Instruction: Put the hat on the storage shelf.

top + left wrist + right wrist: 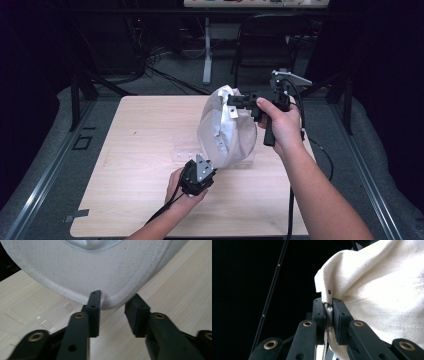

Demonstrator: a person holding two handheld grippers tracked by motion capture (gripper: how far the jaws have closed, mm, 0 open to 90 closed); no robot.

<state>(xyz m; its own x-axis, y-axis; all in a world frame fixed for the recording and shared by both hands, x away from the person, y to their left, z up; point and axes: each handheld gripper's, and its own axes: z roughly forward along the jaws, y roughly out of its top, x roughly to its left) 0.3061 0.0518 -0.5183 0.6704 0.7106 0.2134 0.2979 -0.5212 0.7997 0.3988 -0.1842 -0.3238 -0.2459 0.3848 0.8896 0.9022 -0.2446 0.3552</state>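
The person stands at the near edge of a pale wooden table (125,165), a black two-jaw gripper in each hand. Between them hangs a cream-white canvas bag with stitched hems (225,127), lifted up over the middle of the tabletop, its lower rim sagging down toward the wood.

The right gripper (239,100) is raised above the far side of the table and turned sideways toward the bag. Seen along its own jaws in the right gripper view, the right gripper (328,312) has its two pads pressed tight together on a fold of the bag's cloth (387,302) at the top edge, so the fabric is pinched thin between them and the bag hangs from that grip.

The left gripper (204,162) sits low near the person, pointing up at the bag's bottom edge. In the left gripper view, the left gripper (113,306) has its jaws partly apart, with the rounded stitched hem of the bag (100,270) just at the tips. One fingertip (95,300) lies against the hem; the other stands just clear of it, so the cloth is not clamped.

A clear flat plastic piece (187,152) lies on the table under the bag, just beside the left gripper.
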